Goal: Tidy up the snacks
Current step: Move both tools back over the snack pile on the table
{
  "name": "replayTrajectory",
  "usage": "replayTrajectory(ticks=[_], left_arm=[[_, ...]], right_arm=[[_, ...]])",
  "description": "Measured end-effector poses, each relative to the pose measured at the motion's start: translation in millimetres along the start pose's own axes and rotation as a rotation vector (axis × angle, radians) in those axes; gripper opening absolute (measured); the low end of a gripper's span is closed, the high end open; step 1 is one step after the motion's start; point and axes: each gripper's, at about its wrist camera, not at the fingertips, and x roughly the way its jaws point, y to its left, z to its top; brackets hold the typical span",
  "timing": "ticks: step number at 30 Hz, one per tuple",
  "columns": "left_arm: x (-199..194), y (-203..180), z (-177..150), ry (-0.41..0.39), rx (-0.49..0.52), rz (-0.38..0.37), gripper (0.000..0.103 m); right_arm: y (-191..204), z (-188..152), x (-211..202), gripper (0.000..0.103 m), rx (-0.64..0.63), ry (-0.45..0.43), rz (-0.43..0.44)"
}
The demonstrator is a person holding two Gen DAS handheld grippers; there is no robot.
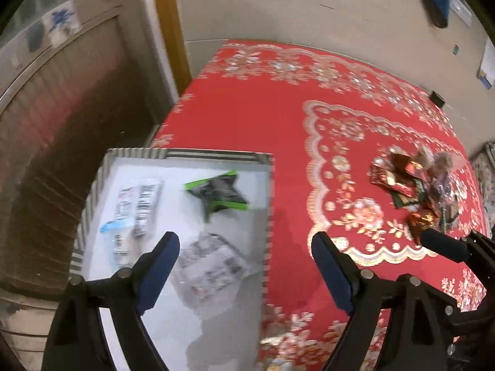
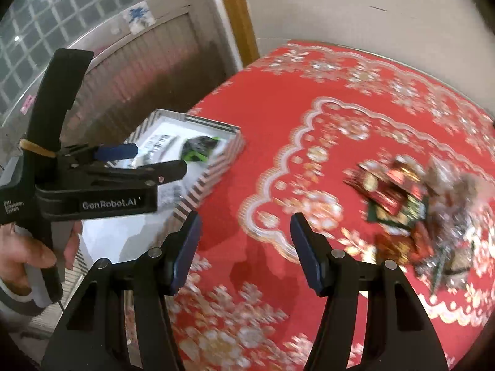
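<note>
Snacks [image 2: 411, 216] look light, crinkly and slippery, so I'd pinch one by a flat wrapper edge. Both my grippers, left [image 1: 244, 266] and right [image 2: 244, 247], hang with jaws apart and empty. Farther out, the loose pile sits on the red counter [image 2: 278, 123], well apart from the striped box [image 1: 269, 204] holding a few packets.

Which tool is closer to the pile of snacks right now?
Right. The right tool hangs beside the snack pile; the left tool is over the box, farther away.
</note>
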Motion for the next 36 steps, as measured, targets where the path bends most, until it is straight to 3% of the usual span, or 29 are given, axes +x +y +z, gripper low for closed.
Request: replayTrajectory(ticks=[19,34,36], left_arm=[[29.9,-120.8,8.5,0.089,0.133,-0.123,0.089],[56.2,-218.9,7.8,0.136,0.383,-0.397,0.089],[61.0,-227.9,7.6,0.144,0.404,-0.390,0.089]], right_arm=[[-136.5,-60.9,-45.5,0.060,0.238,0.025,-0.149],[-187.4,-82.0,-58.4,0.060,0.324,0.030,-0.184],[-194.0,-83.7,-59.1,0.060,0.336,0.031,-0.188]])
